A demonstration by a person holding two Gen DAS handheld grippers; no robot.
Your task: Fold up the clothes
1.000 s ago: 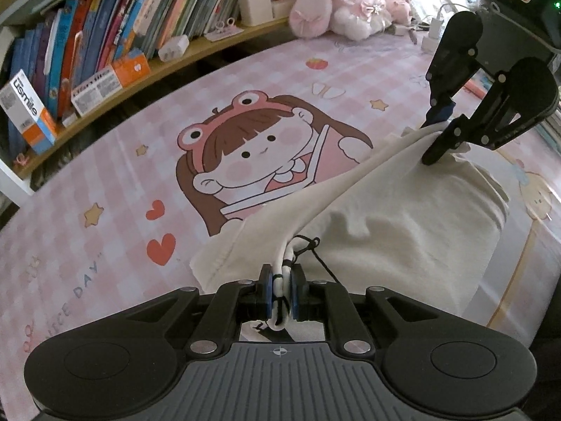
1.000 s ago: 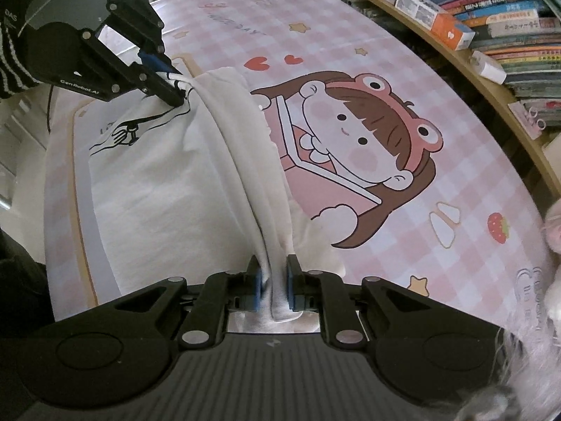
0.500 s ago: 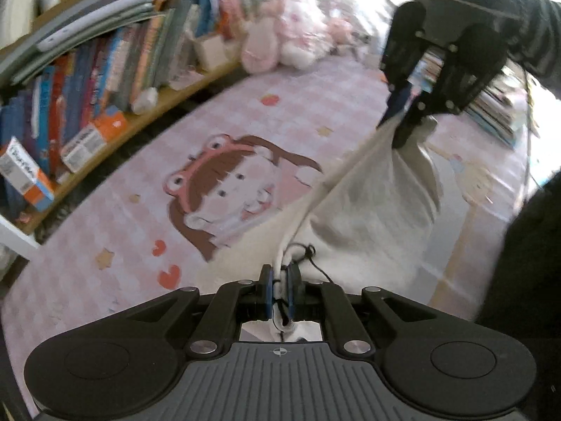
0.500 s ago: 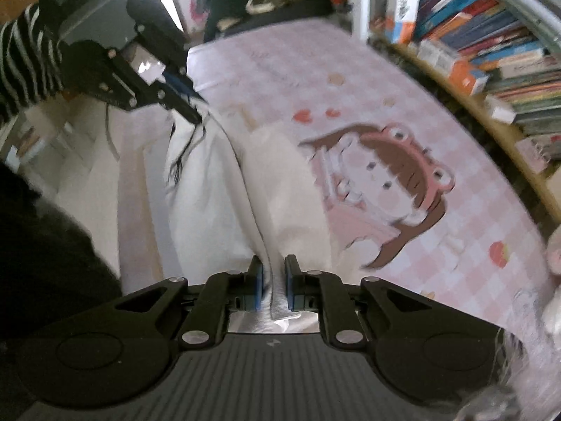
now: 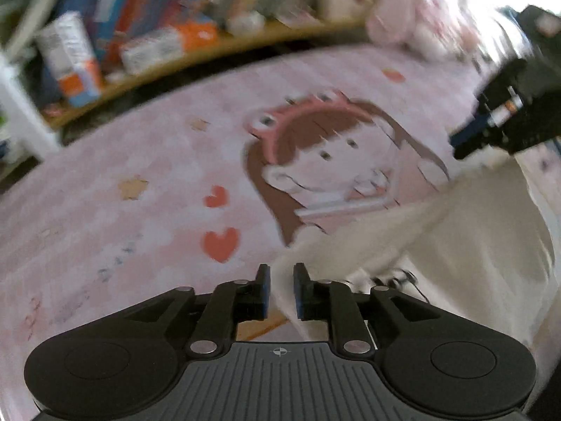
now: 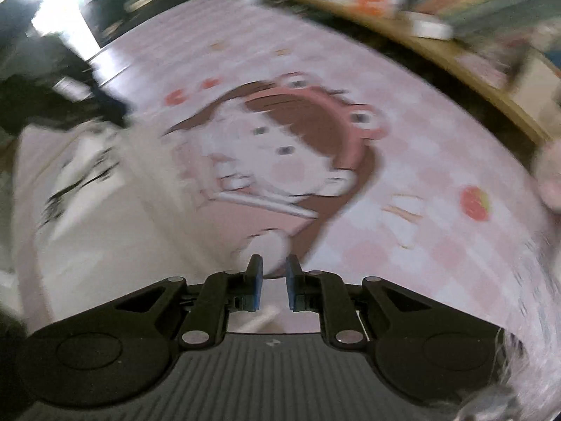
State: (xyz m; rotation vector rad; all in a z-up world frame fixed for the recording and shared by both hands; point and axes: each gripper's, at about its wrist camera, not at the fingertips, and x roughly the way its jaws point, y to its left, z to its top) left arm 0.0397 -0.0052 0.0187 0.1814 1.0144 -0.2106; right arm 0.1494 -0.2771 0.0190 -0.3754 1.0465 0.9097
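Note:
A cream-white garment (image 5: pixel 466 242) with a black line print lies bunched on the pink cartoon mat (image 5: pixel 140 210). My left gripper (image 5: pixel 280 289) is open, with a fold of the cloth still lying between its fingers. My right gripper (image 6: pixel 270 286) is open at the near edge of the garment (image 6: pixel 105 231), its fingers apart over the mat. Each gripper shows in the other's view: the right one (image 5: pixel 491 133) at the right edge, the left one (image 6: pixel 70 101) at the upper left. Both views are blurred by motion.
A wooden shelf edge (image 5: pixel 210 59) with books and boxes runs along the far side of the mat. Pink plush toys (image 5: pixel 413 24) sit at the far corner. The mat's girl-with-frog-hat picture (image 6: pixel 291 154) lies beside the garment.
Both grippers held the garment's top edge stretched between them and lifted; now both have opened and dropped toward the mat, and the cloth has slackened.

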